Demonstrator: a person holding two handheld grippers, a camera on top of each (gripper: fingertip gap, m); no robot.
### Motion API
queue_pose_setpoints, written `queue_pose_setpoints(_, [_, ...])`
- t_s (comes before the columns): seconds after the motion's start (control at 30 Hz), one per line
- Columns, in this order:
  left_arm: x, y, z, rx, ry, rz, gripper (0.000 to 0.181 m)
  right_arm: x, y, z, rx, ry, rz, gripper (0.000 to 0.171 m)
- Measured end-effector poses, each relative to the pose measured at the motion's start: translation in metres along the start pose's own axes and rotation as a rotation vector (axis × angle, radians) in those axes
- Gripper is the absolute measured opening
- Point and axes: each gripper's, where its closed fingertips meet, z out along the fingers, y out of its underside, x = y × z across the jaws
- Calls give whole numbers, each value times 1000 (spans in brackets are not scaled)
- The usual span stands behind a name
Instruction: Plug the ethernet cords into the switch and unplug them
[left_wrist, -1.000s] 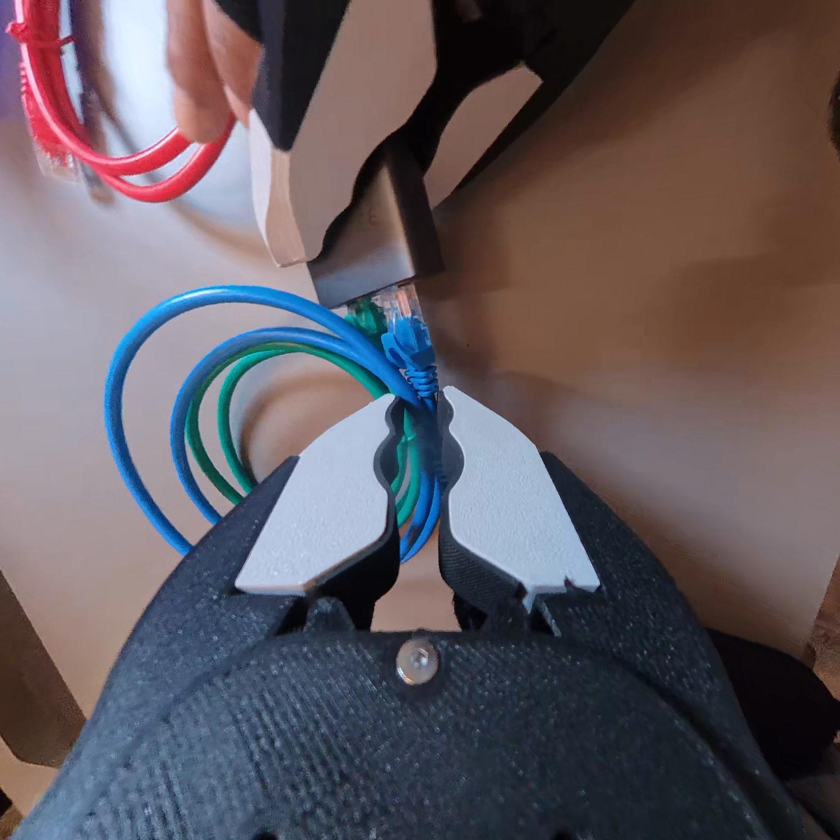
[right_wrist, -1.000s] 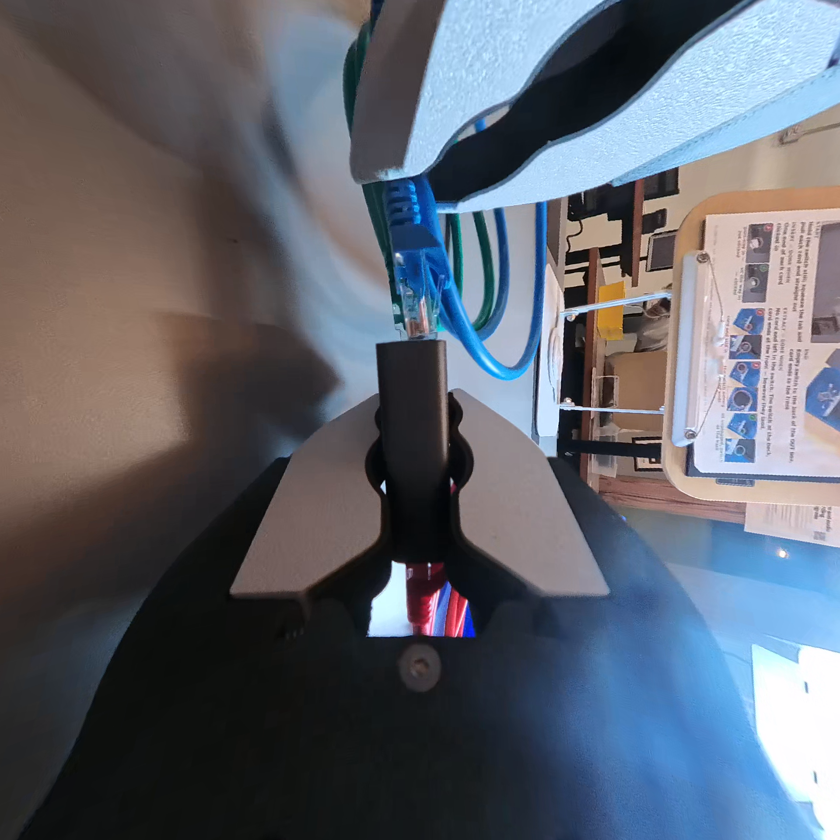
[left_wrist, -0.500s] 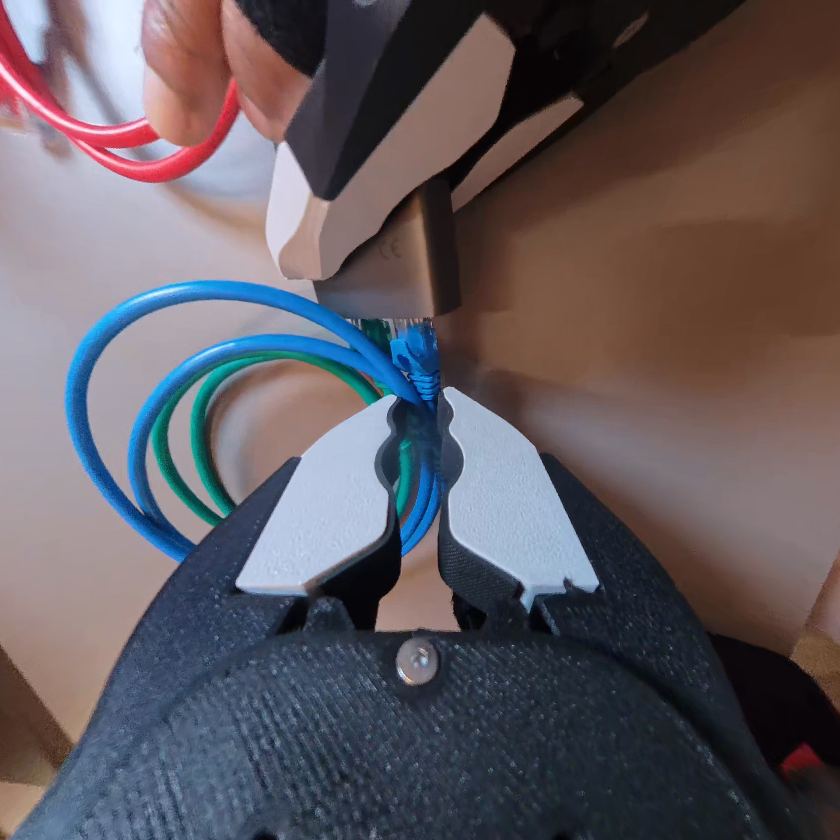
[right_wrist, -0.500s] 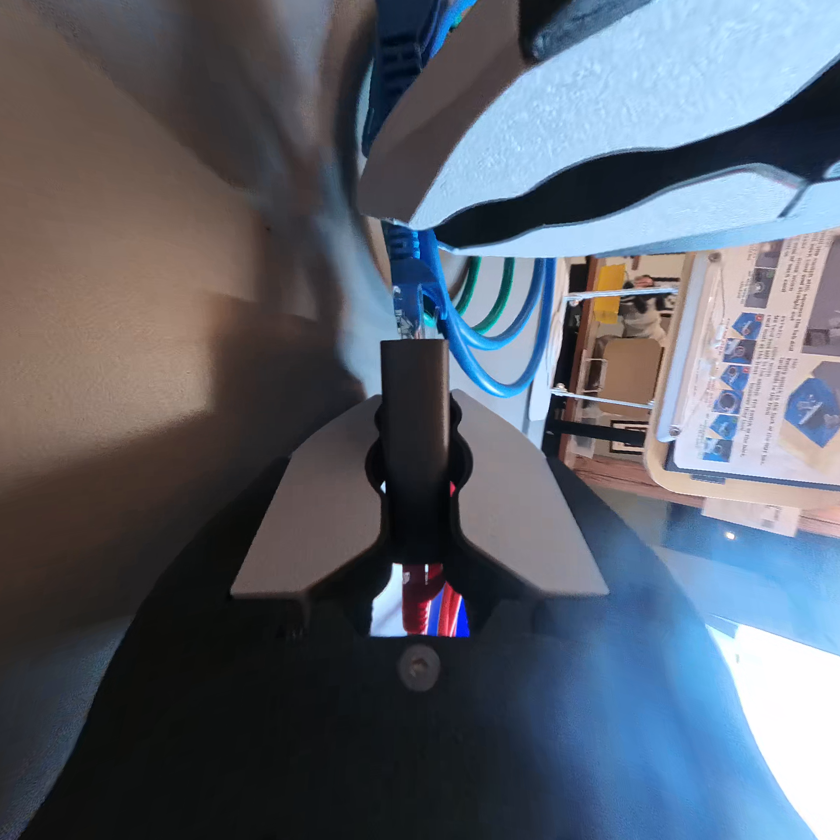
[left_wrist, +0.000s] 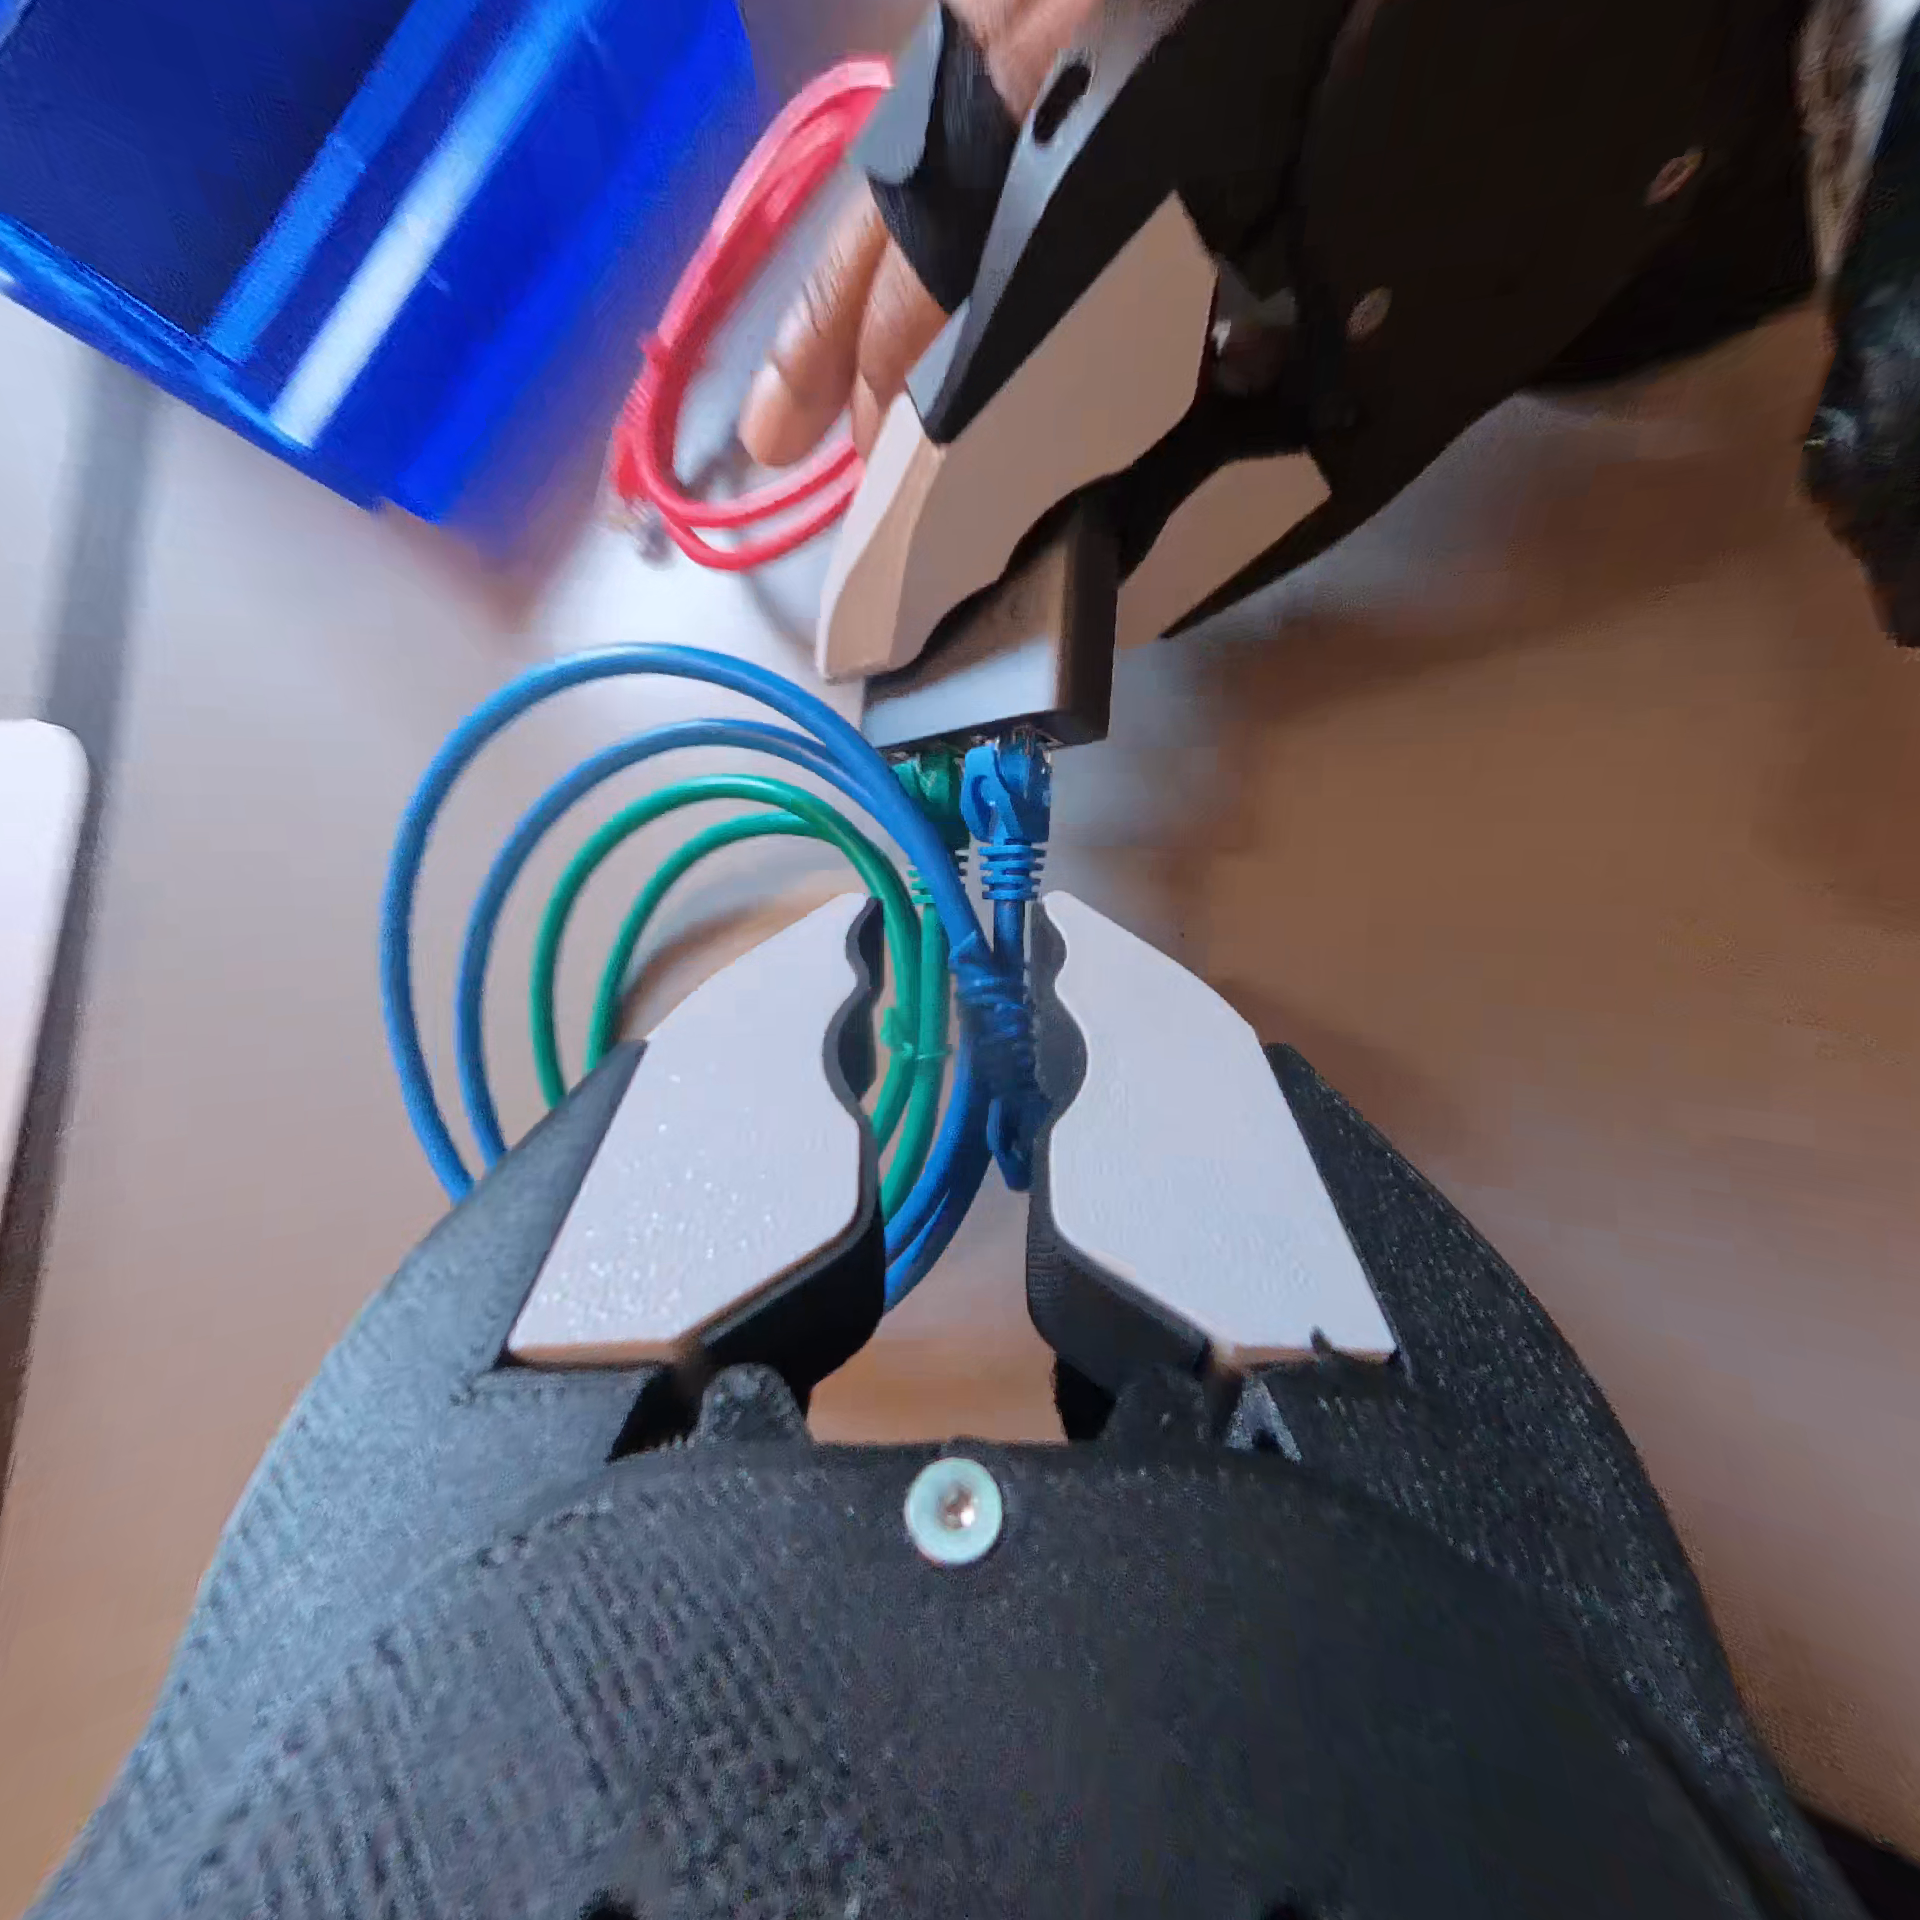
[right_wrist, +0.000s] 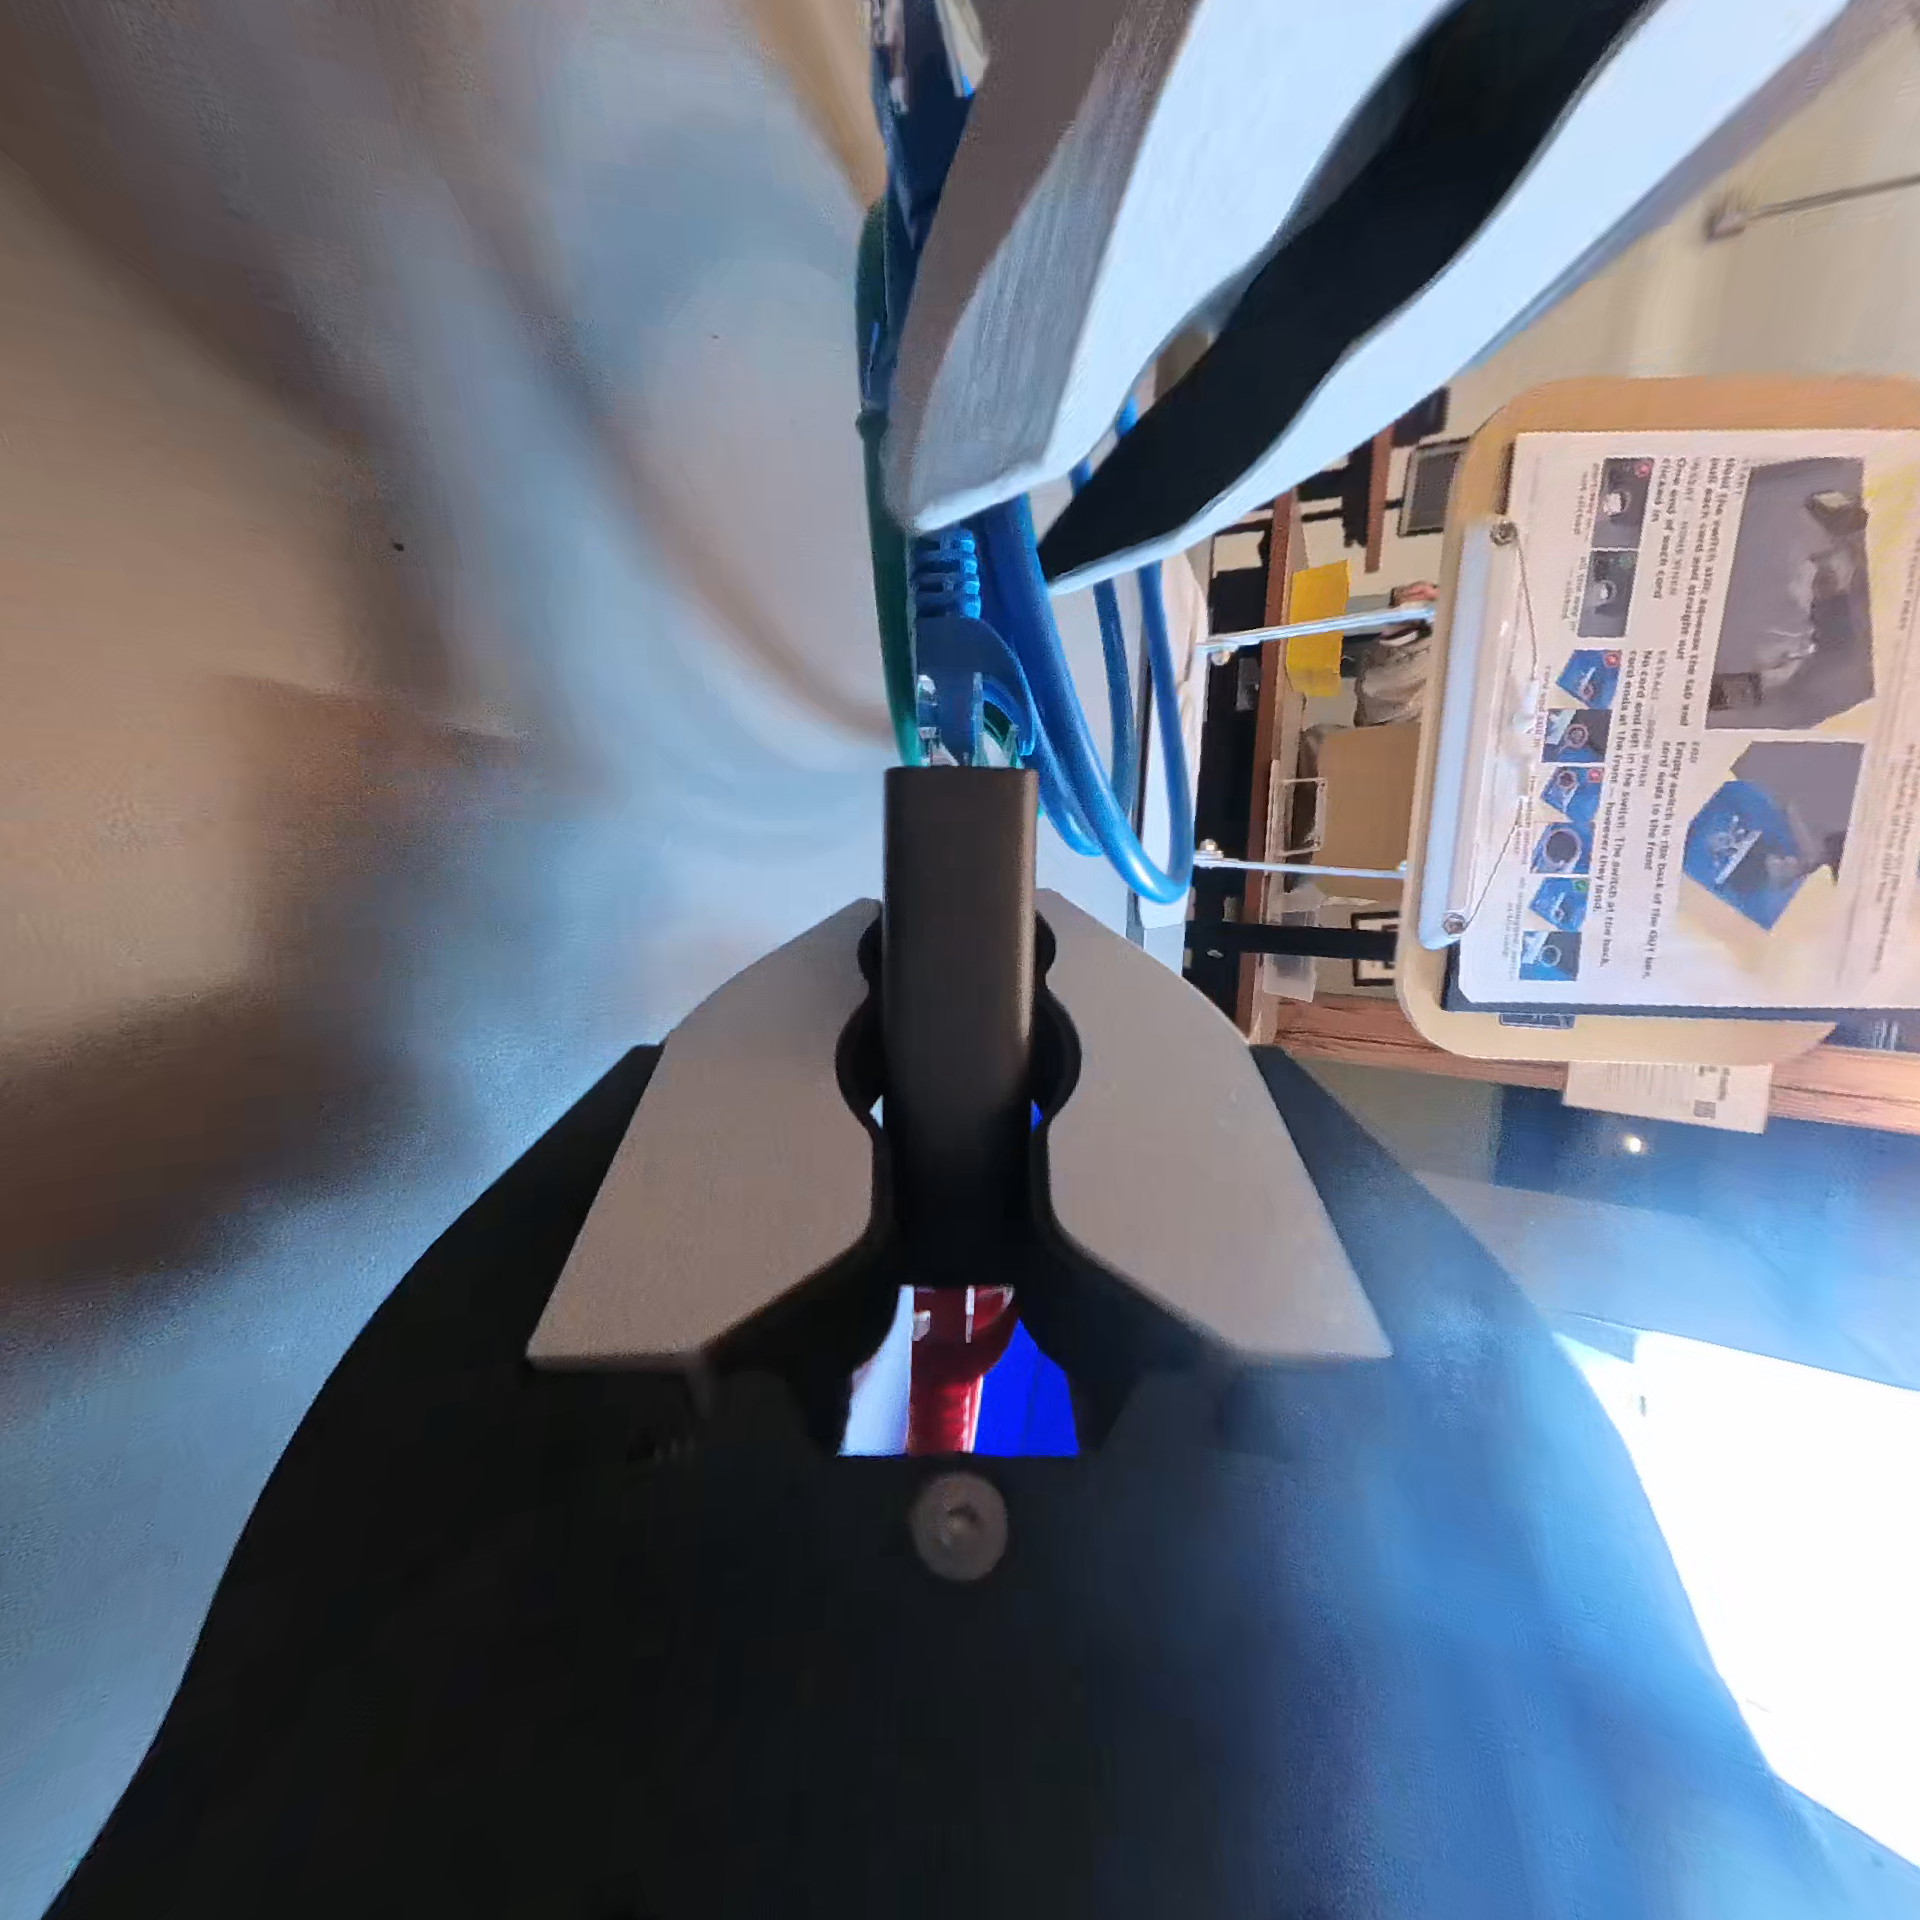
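Observation:
My right gripper is shut on the dark grey switch and holds it above the tan table. In the left wrist view the switch hangs from that gripper. A blue cord's plug and a green plug sit in its ports. My left gripper is just below the plugs with its jaws apart. The coiled blue and green cords run loosely between the jaws. Its fingers fill the top of the right wrist view above the blue plug.
A red coiled cord lies on the table beyond the switch, next to a blue bin. A person's hand is on the right gripper. A clipboard with a printed sheet stands beyond. A red plug shows behind the switch.
My left gripper's jaws have opened off the blue cord. The blue plug has gone deeper into the switch. The view has shifted, and the blue bin has come into sight.

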Motion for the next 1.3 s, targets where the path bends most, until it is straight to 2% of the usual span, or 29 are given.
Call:
queue_pose_setpoints(0.03, [-2, -3, -6, 45, -43, 13, 29, 1, 1, 0, 1, 4, 4, 22])
queue_pose_setpoints(0.17, [-10, 2, -26, 125, -182, 50, 32, 2, 4, 1, 7, 11, 34, 22])
queue_pose_setpoints(0.37, [-28, 14, -60, 266, -311, -37, 41, 26, 20, -3, -20, 91, 156, 22])
queue_pose_setpoints(0.5, [-28, 25, -65, 379, -245, -178, 40, 59, 40, -11, -31, 183, 337, 23])
queue_pose_setpoints(0.67, [-16, 45, -40, 363, -153, -227, 39, 114, 70, -32, -72, 256, 481, 23])
queue_pose_setpoints(0.83, [-4, 48, -29, 349, -113, -196, 38, 180, 136, -45, -306, 214, 410, 23])
queue_pose_setpoints(0.93, [4, 51, -24, 339, -86, -182, 37, 222, 203, -51, -621, 99, 263, 23])
queue_pose_setpoints(1.07, [13, 54, -16, 311, -54, -165, 38, 266, 285, -48, -1002, -133, -90, 23])
queue_pose_setpoints(1.17, [14, 60, -13, 283, -63, -139, 37, 257, 321, -18, -1098, -359, -192, 23])
queue_pose_setpoints(1.3, [20, 65, -10, 270, -35, -158, 33, 219, 353, 28, -1157, -579, -360, 23])
